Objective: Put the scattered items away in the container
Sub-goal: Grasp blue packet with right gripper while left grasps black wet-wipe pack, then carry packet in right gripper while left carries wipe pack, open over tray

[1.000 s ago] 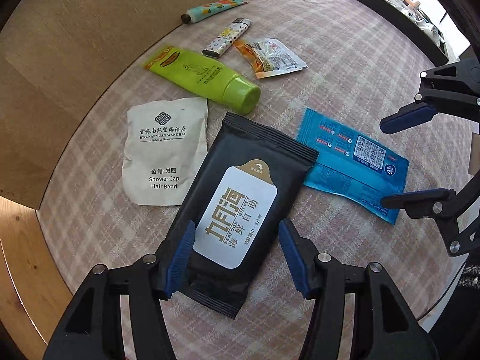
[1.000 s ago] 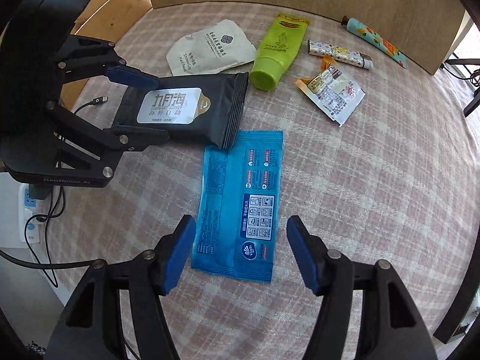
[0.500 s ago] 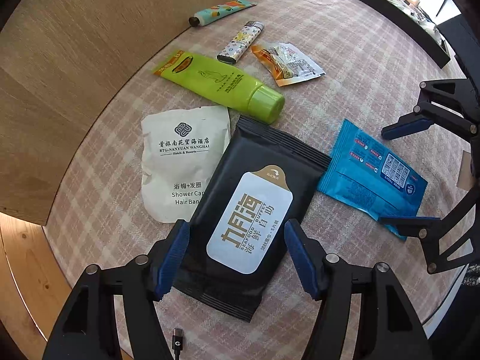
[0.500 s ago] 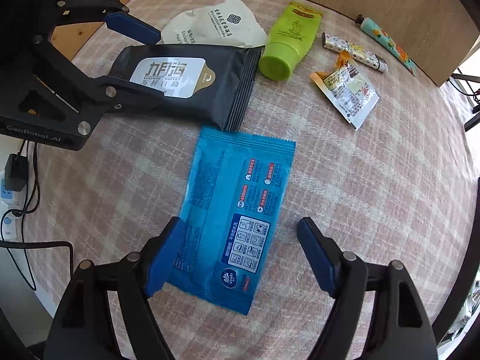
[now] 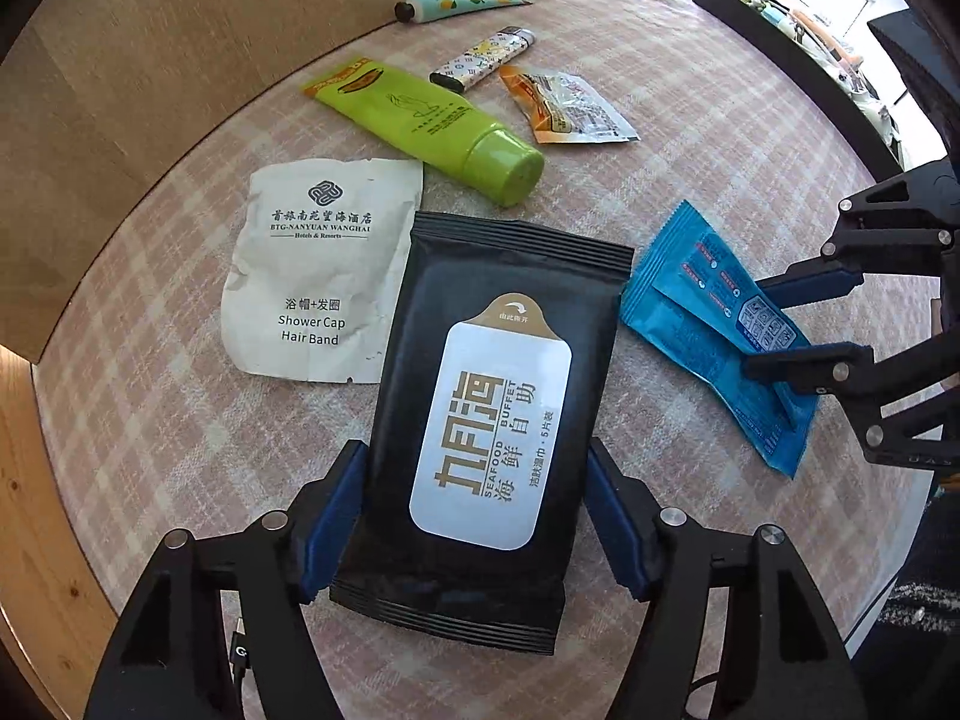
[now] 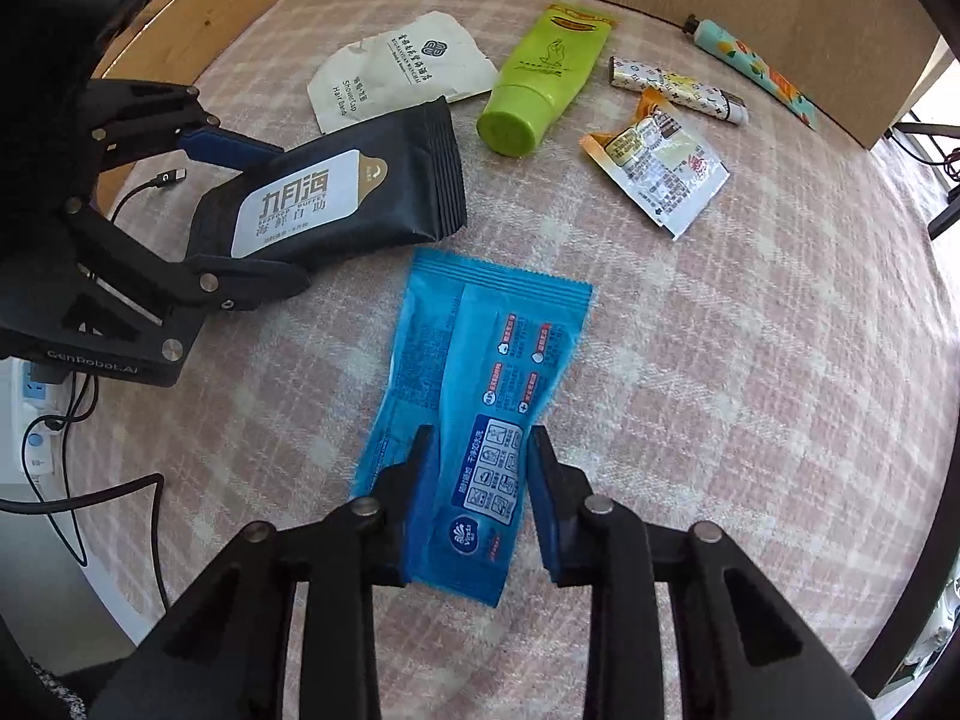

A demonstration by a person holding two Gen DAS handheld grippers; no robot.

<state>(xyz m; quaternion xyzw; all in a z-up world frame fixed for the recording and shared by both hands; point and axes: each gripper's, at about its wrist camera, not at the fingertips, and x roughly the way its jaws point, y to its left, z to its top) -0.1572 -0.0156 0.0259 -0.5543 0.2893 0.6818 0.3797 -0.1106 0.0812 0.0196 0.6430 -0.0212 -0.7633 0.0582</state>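
Observation:
My left gripper is shut on the black wipes pack, its blue pads pressing both long sides; the pack also shows in the right wrist view. My right gripper is shut on the blue wipes packet, which buckles between the pads; it also shows in the left wrist view. On the checked tablecloth lie a white shower cap sachet, a green tube, a patterned lighter, an orange snack sachet and a small teal tube.
A black tray holding several items stands at the far right edge of the table. A wooden board stands along the table's far left. A cable with a plug lies at the table's edge by a power strip.
Both grippers have closed: the left on the black wipes pack, the right on the blue packet, which now creases. The black pack's near end has lifted slightly.

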